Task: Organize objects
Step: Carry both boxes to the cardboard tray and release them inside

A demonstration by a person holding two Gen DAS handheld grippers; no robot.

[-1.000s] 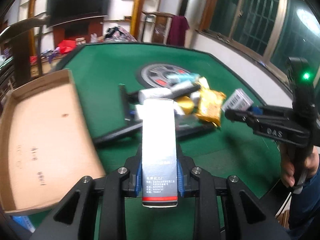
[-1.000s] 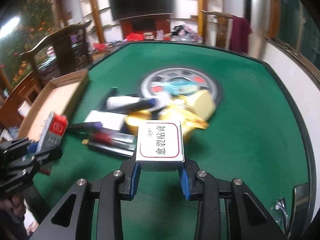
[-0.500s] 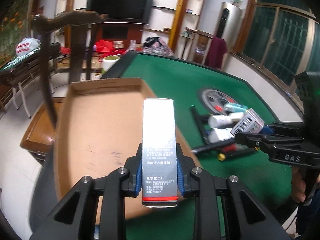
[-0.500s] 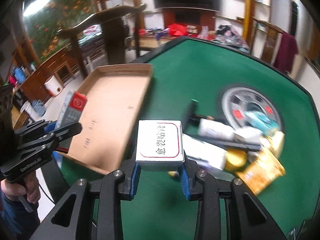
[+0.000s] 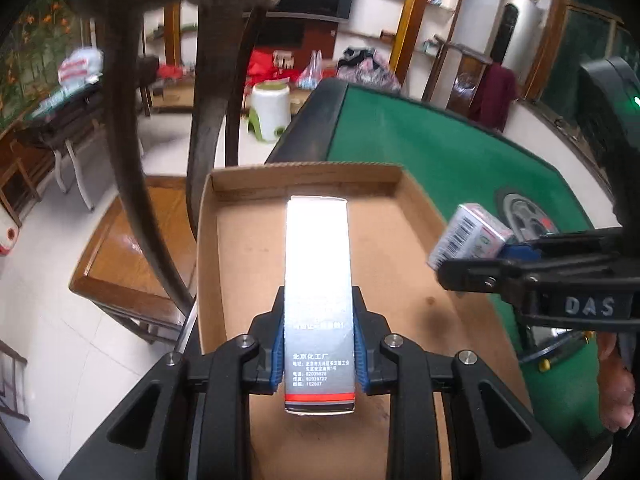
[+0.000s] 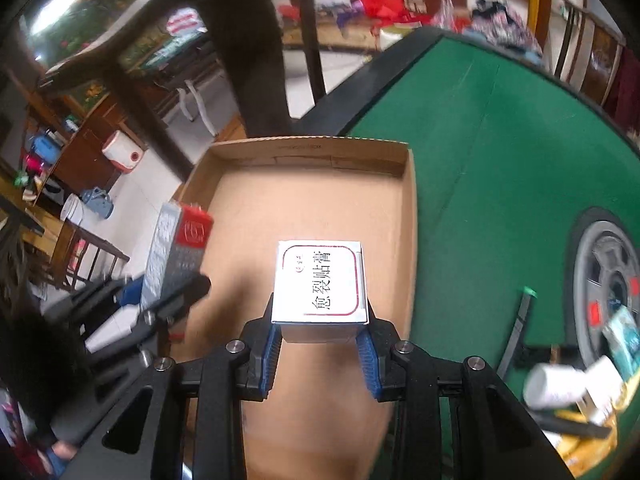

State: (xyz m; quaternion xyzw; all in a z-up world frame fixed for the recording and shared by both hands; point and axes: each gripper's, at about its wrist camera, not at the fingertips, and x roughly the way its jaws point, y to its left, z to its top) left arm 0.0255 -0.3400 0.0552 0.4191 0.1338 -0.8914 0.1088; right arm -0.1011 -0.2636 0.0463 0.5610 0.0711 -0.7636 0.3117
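My left gripper [image 5: 319,354] is shut on a long silver box with a red stripe [image 5: 318,280], held above the shallow cardboard tray [image 5: 416,196]. My right gripper [image 6: 320,356] is shut on a small white box with a red border and black print [image 6: 320,280], also over the tray [image 6: 412,200]. In the left wrist view the right gripper [image 5: 472,256] comes in from the right with the small white box [image 5: 466,236]. The right wrist view shows the left gripper [image 6: 176,288] at the left, carrying the silver box [image 6: 176,248].
The tray lies at the left edge of a green felt table [image 6: 500,152]. A pile of tubes, packets and pens [image 6: 580,392] lies on the felt near a round wheel-pattern disc [image 6: 608,280]. A dark wooden chair [image 5: 132,128] stands just beyond the tray.
Both grippers have swung left from above the pile on the felt to above the cardboard tray, each still holding its box. The tray now fills the middle of both views.
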